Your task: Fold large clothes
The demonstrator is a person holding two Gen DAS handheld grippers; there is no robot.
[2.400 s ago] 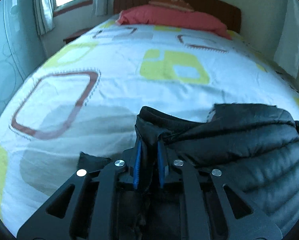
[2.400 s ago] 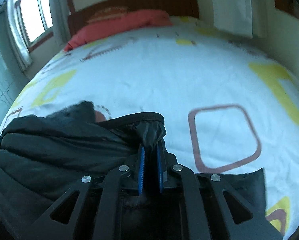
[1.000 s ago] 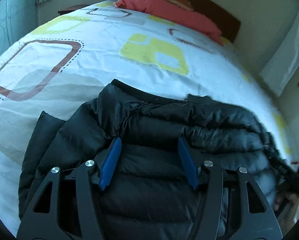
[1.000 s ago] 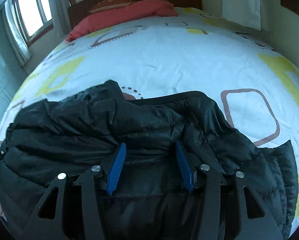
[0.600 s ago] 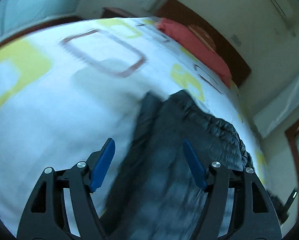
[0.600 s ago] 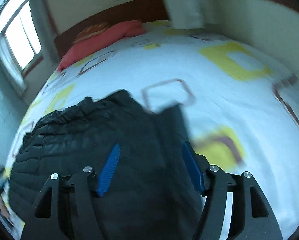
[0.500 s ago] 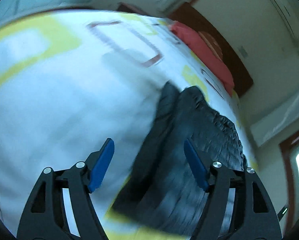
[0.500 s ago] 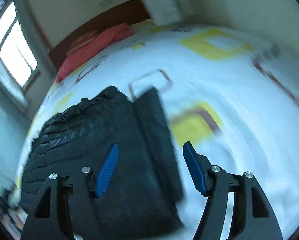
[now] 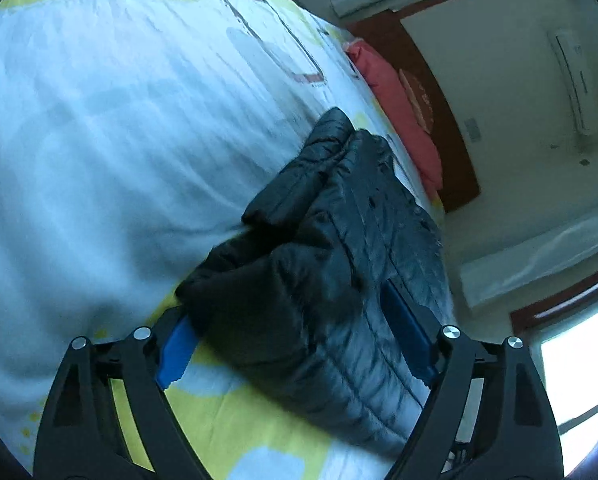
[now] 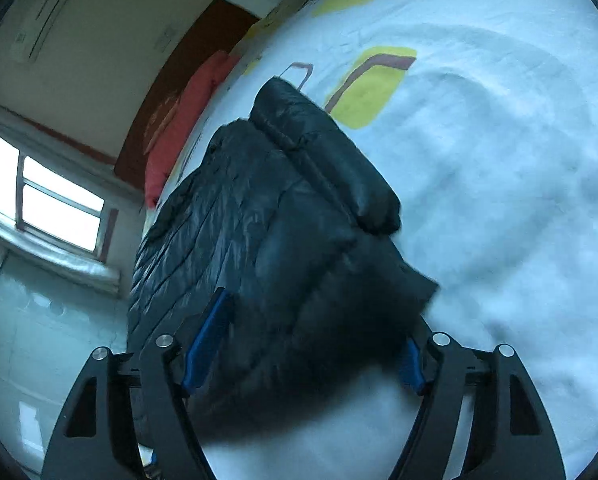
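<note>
A black quilted puffer jacket [image 9: 339, 248] lies folded in a thick stack on the bed, also seen in the right wrist view [image 10: 283, 232]. My left gripper [image 9: 295, 340] is open, tilted, with its blue pads straddling the near left end of the jacket; a sleeve fold [image 9: 299, 184] lies on top. My right gripper [image 10: 303, 344] is open, tilted the other way, with its blue pads either side of the jacket's near right end. Neither gripper clamps the cloth.
The bed sheet [image 9: 99, 128] is white with yellow and brown squares. A red pillow [image 9: 395, 96] lies against the brown headboard [image 9: 439, 92]. A window [image 10: 47, 196] and an air conditioner [image 9: 575, 80] are on the walls.
Both grippers let go of the jacket's edge, opened wide, drew back and rolled sideways. They now sit at the near ends of the folded jacket, left and right.
</note>
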